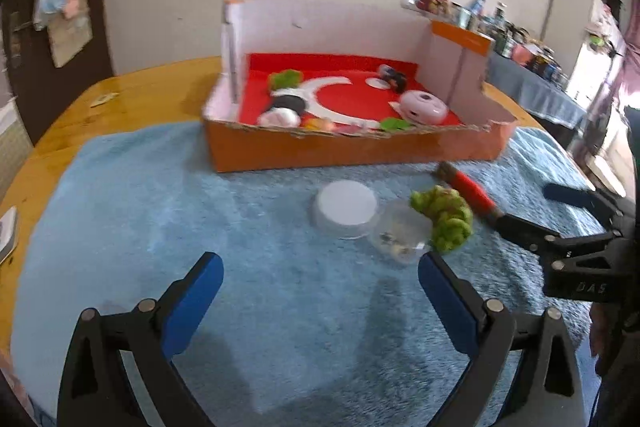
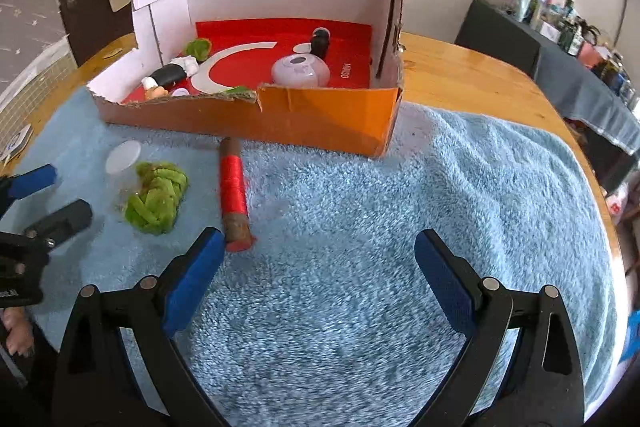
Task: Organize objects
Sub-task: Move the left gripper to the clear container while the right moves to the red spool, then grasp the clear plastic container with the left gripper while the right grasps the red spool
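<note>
An orange cardboard box (image 1: 360, 149) (image 2: 332, 115) with a red floor stands on the blue towel and holds a pink round case (image 1: 424, 105) (image 2: 301, 71), a black-and-white toy (image 1: 286, 105) (image 2: 170, 74) and small bits. In front of it lie a white lid (image 1: 346, 205), a clear jar (image 1: 400, 233), a green knotted toy (image 1: 444, 217) (image 2: 157, 197) and a red thread spool (image 1: 468, 189) (image 2: 234, 193). My left gripper (image 1: 320, 277) is open above the towel, just short of the jar. My right gripper (image 2: 320, 255) is open, its left fingertip (image 2: 208, 251) beside the spool's near end.
The blue towel (image 2: 460, 187) covers a round wooden table (image 2: 480, 75). A card (image 1: 102, 99) lies on the wood at the far left. A dark cloth-covered side table (image 2: 560, 59) with bottles stands to the right. A hand (image 2: 16, 335) shows at the left edge.
</note>
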A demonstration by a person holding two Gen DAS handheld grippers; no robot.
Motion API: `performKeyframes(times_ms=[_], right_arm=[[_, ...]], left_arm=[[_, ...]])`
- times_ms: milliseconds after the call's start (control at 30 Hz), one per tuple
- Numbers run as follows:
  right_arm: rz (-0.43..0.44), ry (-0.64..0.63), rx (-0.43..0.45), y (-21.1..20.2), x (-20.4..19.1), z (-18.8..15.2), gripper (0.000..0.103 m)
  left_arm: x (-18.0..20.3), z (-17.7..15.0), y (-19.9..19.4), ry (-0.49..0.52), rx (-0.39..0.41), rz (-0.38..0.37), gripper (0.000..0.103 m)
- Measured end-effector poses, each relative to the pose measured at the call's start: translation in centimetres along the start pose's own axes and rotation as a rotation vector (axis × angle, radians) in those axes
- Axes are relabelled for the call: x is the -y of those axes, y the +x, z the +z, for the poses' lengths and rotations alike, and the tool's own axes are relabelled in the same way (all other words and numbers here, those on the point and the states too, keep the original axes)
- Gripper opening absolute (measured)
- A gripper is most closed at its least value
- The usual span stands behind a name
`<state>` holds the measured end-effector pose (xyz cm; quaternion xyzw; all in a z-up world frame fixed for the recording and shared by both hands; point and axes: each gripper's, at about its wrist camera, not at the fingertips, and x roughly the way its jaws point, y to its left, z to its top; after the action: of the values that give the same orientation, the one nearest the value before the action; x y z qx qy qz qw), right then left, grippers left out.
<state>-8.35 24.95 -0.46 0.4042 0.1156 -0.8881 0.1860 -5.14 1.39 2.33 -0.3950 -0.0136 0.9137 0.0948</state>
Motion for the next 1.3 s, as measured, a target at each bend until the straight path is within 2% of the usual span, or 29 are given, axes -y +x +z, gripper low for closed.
performKeyframes(times_ms=[67, 100, 200, 333, 400, 467, 533, 567, 700, 967, 1067, 1300], right_arm=[[0.020, -0.075, -0.003, 0.0, -0.7, 0.4, 0.097], [0.033, -0.096, -0.008, 0.1, -1.0, 0.6, 0.097], [0.077, -0.139, -0.017, 0.5, -1.4, 1.1, 0.097], [0.119, -0.156, -0.028, 1.3, -1.6, 1.7, 0.082], [0.149, -0.156, -0.030, 1.5, -1.6, 1.9, 0.079], [0.176, -0.164, -0.034, 1.7, -1.8, 2.1, 0.067], [0.189, -0.172, -0.039, 1.9, -2.0, 2.1, 0.060], [0.198, -0.173, -0.041, 2.0, -2.1, 2.2, 0.058], [0.227, -0.182, -0.035, 2.1, -2.4, 2.4, 0.055], [0.244, -0.173, -0.031, 2.3, -2.3, 2.3, 0.054], [0.255, -0.170, -0.034, 2.3, -2.2, 2.2, 0.049], [0.279, -0.190, -0.040, 2.4, -2.1, 2.4, 0.037]], left_arm=[[0.4, 0.2, 0.5, 0.019, -0.021, -0.023, 0.092], [0.5, 0.3, 0.7, 0.027, -0.031, -0.028, 0.087], [0.8, 0.6, 1.2, 0.044, -0.050, -0.052, 0.081], [1.3, 0.8, 1.3, 0.073, -0.051, -0.082, 0.076], [1.3, 1.0, 1.5, 0.077, -0.054, -0.095, 0.075], [1.3, 1.1, 1.5, 0.073, -0.058, -0.120, 0.075], [1.4, 1.2, 1.5, 0.075, -0.059, -0.135, 0.070], [1.4, 1.2, 1.5, 0.075, -0.061, -0.147, 0.065], [1.6, 1.4, 1.4, 0.076, -0.064, -0.183, 0.059], [1.9, 1.7, 1.5, 0.083, -0.070, -0.235, 0.054], [2.1, 1.7, 1.5, 0.089, -0.074, -0.267, 0.052], [3.1, 1.9, 1.5, 0.138, -0.069, -0.273, 0.051]])
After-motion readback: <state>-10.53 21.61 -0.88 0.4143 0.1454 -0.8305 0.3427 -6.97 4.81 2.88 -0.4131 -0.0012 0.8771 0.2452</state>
